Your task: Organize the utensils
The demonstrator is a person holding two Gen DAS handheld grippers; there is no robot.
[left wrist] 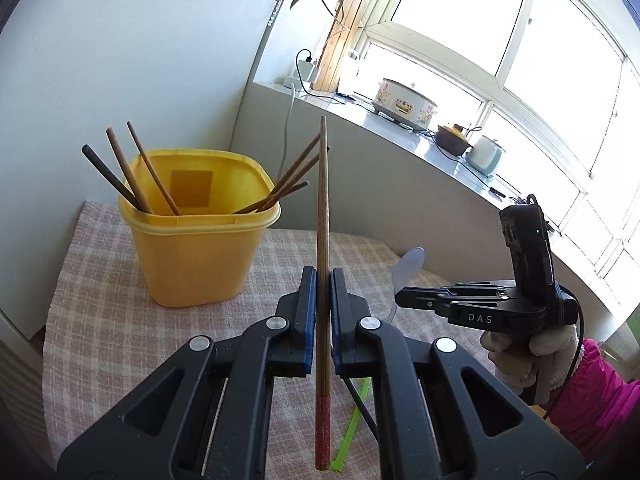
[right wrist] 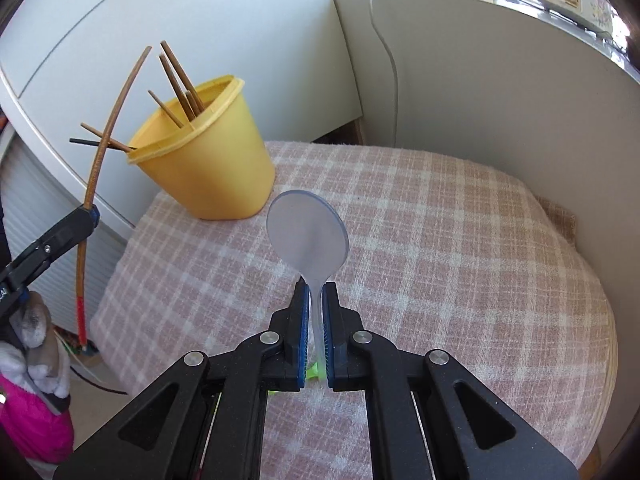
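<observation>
Left wrist view shows the left tongs (left wrist: 323,280) clamped on a wooden chopstick (left wrist: 322,216) held upright just right of the yellow container (left wrist: 192,256), which already holds several chopsticks (left wrist: 136,176) on the checked table (left wrist: 100,320). The right tongs (right wrist: 316,292) are closed on a translucent spoon (right wrist: 306,236) above the cloth, near the container. Judging by this, most is sorted; these two items and a green piece (left wrist: 352,428) below remain.

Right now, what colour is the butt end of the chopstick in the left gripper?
Red, on the chopstick clamped in the left gripper; clearest in the left wrist view.
</observation>
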